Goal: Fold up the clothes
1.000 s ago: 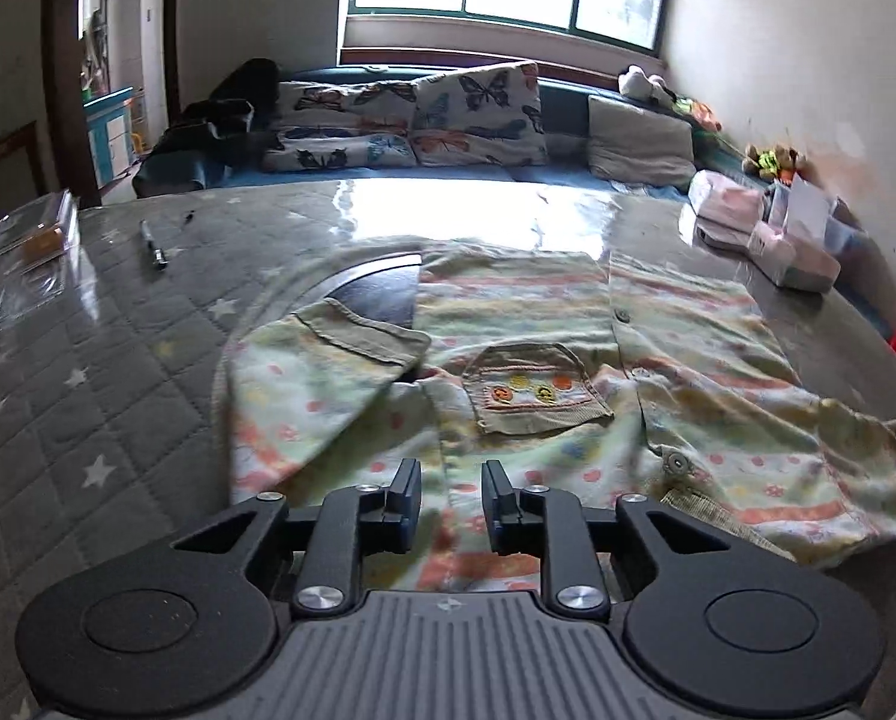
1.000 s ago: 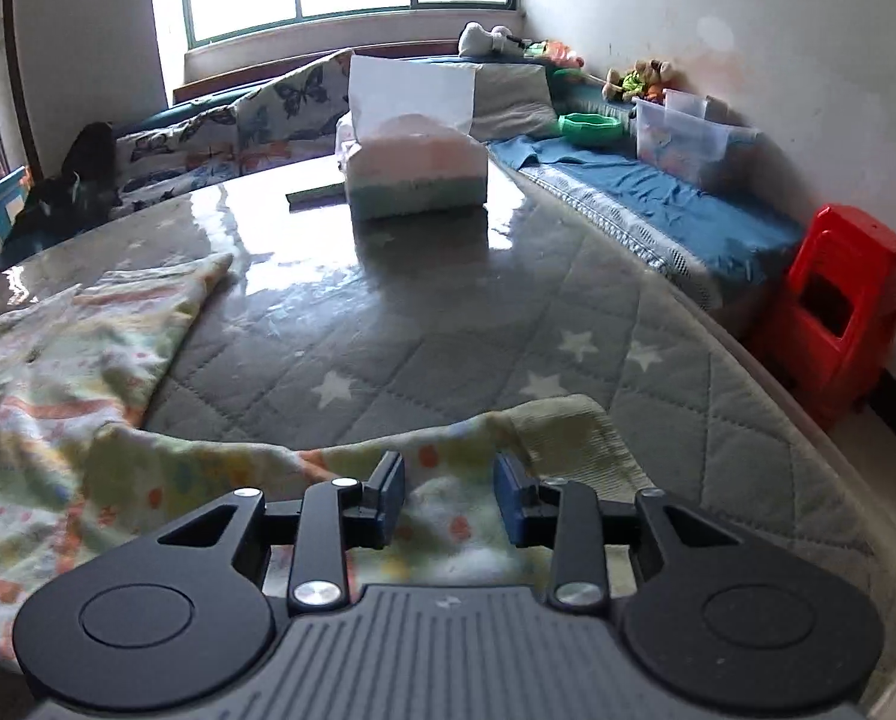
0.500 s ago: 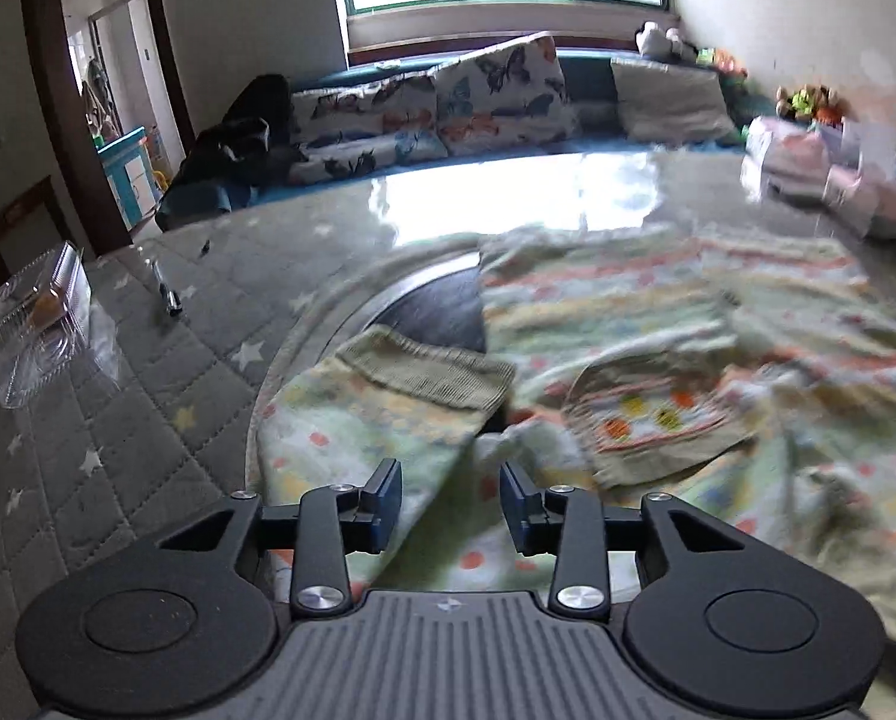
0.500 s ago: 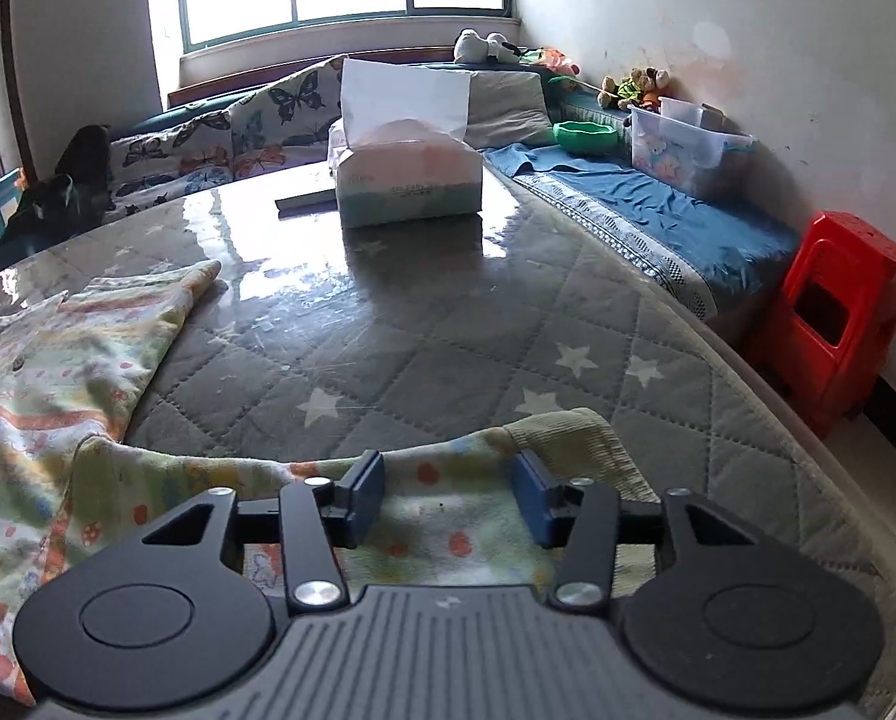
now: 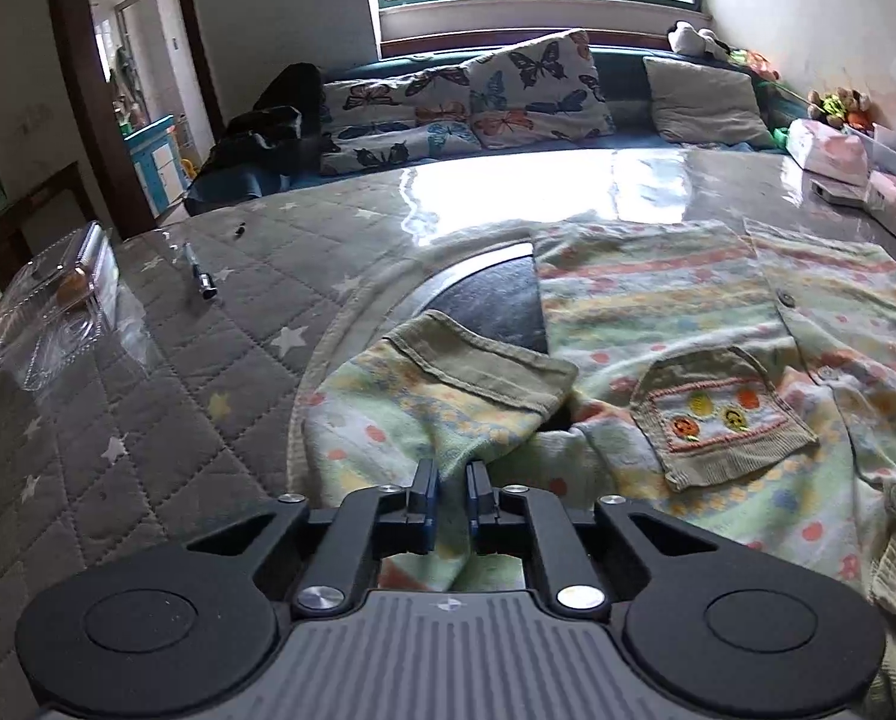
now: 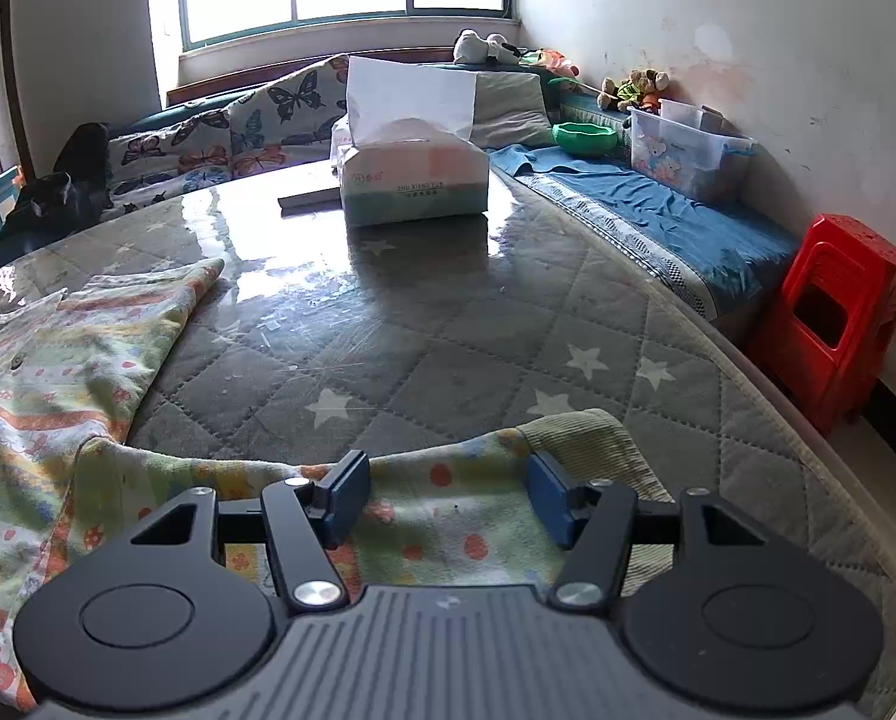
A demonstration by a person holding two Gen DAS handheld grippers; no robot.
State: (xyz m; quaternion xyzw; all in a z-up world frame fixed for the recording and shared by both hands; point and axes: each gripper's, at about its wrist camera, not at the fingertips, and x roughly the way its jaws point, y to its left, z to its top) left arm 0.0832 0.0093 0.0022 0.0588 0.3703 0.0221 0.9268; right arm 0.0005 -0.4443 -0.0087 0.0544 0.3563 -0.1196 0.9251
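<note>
A small pastel patterned shirt point(image 5: 676, 312) with a chest pocket point(image 5: 718, 414) lies spread on the quilted table. Its left sleeve point(image 5: 442, 384) is folded up with the ribbed cuff toward the far side. My left gripper point(image 5: 448, 486) is shut on the sleeve's fabric at its near end. In the right wrist view the shirt's other sleeve point(image 6: 448, 498) with its ribbed cuff point(image 6: 592, 444) lies under my right gripper point(image 6: 448, 498), which is open with the jaws wide apart over the cloth. The shirt body point(image 6: 58, 360) lies to the left.
A tissue box point(image 6: 412, 180) stands at the table's far side. A clear plastic box point(image 5: 58, 306) and a pen point(image 5: 199, 276) lie at the left. A red stool point(image 6: 832, 324) stands off the right edge. A sofa with cushions point(image 5: 508, 96) is behind.
My left gripper moved left to the folded sleeve and closed on its fabric. My right gripper opened wider over the other sleeve.
</note>
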